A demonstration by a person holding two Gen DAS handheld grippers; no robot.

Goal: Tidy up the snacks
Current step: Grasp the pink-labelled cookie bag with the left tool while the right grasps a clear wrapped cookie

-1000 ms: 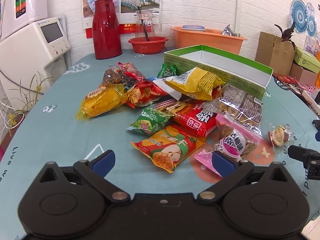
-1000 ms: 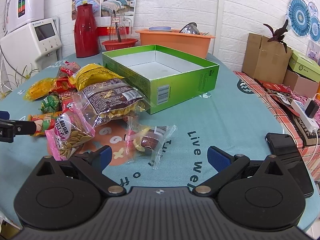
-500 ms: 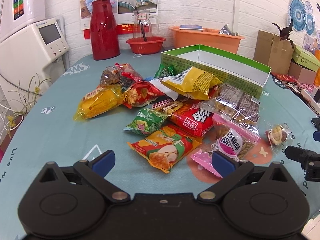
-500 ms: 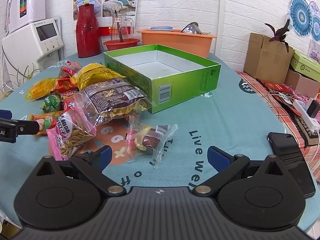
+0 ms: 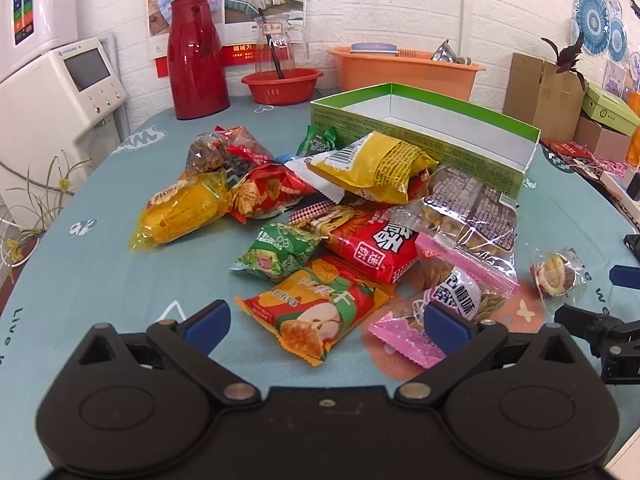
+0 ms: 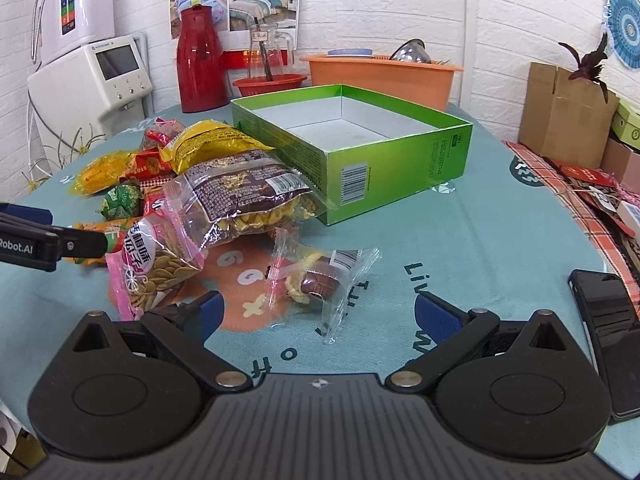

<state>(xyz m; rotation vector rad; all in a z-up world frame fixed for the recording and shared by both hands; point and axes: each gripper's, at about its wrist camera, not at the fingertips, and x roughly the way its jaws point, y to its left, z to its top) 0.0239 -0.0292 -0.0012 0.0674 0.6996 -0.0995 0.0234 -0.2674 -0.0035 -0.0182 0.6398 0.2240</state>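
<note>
While both jaws gape empty, the apple-chip packet point(image 5: 320, 312) lies between the left pair.

Green box point(image 6: 384, 168) with a white inside, sitting on a teal counter point(image 6: 480, 240) with white lettering. Pink seed bag point(image 5: 440, 308), yellow chip bag point(image 5: 372, 164), red thermos point(image 5: 196, 56).

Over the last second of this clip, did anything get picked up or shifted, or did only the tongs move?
Only the tongs moved. The left tongs eased slightly toward the snack pile and the right tongs toward the clear-wrapped pastry; both remain open and empty. Every snack lies where it was, and the green box is still empty.
</note>
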